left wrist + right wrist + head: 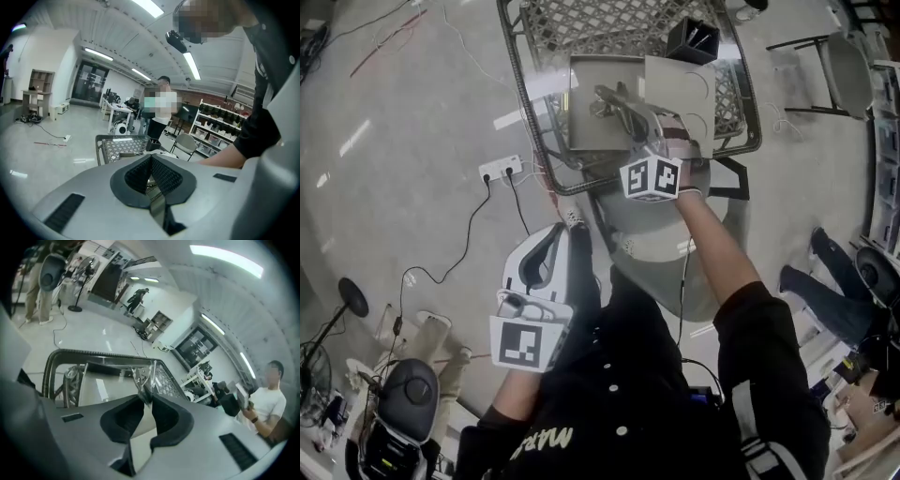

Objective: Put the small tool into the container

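In the head view a grey, tray-like container (586, 127) sits inside a metal mesh basket (581, 23), with a pale flat lid (684, 89) beside it. My right gripper (621, 105) reaches over the container, shut on a small shiny metal tool (605, 99). The right gripper view shows the tool (142, 379) pinched between the dark pads and sticking out above the container (101, 387). My left gripper (551, 246) hangs low by the person's body, away from the basket. Its pads (161, 176) meet at the tips with nothing between them.
A black box (692, 39) stands in the basket's far corner. On the floor lie a power strip (502, 170) with cables and a fan base (352, 298). A chair (848, 70) stands at the upper right. A person (161, 105) stands beyond the basket (119, 147).
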Action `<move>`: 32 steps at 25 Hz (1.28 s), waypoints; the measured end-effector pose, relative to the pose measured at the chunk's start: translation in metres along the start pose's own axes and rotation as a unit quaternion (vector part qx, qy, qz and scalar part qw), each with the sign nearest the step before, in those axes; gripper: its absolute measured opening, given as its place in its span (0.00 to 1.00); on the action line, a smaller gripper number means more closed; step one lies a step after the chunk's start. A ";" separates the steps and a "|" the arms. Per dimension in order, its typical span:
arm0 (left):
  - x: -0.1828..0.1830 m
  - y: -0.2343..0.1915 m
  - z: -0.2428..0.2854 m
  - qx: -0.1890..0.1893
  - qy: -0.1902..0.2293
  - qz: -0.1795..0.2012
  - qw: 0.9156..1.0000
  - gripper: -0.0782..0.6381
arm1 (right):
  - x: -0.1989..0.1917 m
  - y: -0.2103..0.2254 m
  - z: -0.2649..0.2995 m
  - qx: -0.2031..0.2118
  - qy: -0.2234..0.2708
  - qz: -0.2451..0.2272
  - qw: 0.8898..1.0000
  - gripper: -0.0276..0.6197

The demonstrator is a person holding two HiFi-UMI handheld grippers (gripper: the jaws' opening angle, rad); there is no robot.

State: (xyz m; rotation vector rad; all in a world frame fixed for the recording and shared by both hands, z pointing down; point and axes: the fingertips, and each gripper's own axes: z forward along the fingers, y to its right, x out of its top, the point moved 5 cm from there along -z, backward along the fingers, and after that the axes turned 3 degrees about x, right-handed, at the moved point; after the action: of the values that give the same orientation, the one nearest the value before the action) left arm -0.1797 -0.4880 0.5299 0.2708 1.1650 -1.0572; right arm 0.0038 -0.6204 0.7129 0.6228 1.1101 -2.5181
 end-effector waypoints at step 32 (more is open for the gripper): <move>-0.018 -0.014 0.019 0.013 -0.025 -0.010 1.000 0.14 | -0.016 -0.041 0.064 0.082 -0.068 -0.239 0.965 0.25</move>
State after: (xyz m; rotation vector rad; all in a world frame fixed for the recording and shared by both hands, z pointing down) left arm -0.1790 -0.4982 0.5580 0.2532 1.1113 -1.0913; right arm -0.0176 -0.6400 0.7845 0.2284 1.1156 -3.0302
